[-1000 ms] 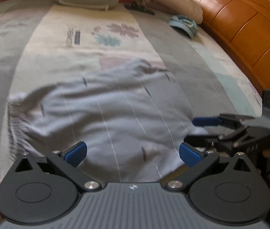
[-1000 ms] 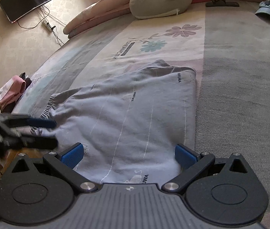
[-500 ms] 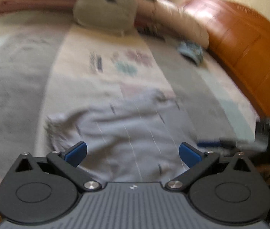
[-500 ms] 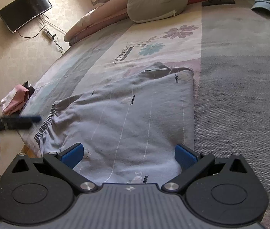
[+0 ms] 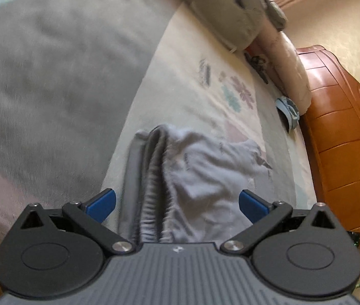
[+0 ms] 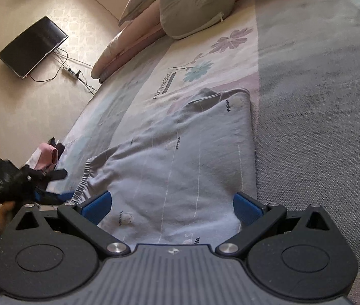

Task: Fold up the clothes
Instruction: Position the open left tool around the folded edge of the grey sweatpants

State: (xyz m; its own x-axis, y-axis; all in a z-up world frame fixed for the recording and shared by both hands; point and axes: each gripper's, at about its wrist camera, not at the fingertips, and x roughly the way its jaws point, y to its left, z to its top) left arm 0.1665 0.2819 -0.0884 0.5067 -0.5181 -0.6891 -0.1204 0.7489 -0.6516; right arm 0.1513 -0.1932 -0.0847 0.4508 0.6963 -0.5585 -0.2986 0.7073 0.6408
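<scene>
A light grey-blue garment (image 6: 180, 157) with thin white stripes lies spread on the bed, with its elastic waistband (image 6: 84, 180) at the left end. My right gripper (image 6: 171, 207) is open over the garment's near edge, both blue pads above the cloth. In the left wrist view, my left gripper (image 5: 176, 204) is open at the waistband end. The gathered waistband (image 5: 152, 190) runs lengthwise between its fingers, and the garment (image 5: 205, 172) stretches away beyond. The left gripper (image 6: 50, 185) also shows at the left of the right wrist view, beside the waistband.
A patterned bedspread (image 6: 319, 101) covers the bed. A grey cushion (image 6: 192, 7) and pink bolsters (image 6: 129, 45) lie at its far end. A wooden headboard (image 5: 345, 139) and a blue cap (image 5: 289, 109) are on the right. Pink clothes (image 6: 45, 155) sit at the left edge.
My left gripper has swung round to the garment's waistband end, and the waistband now lies between its open fingers. The right gripper has tilted but stays over the near edge.
</scene>
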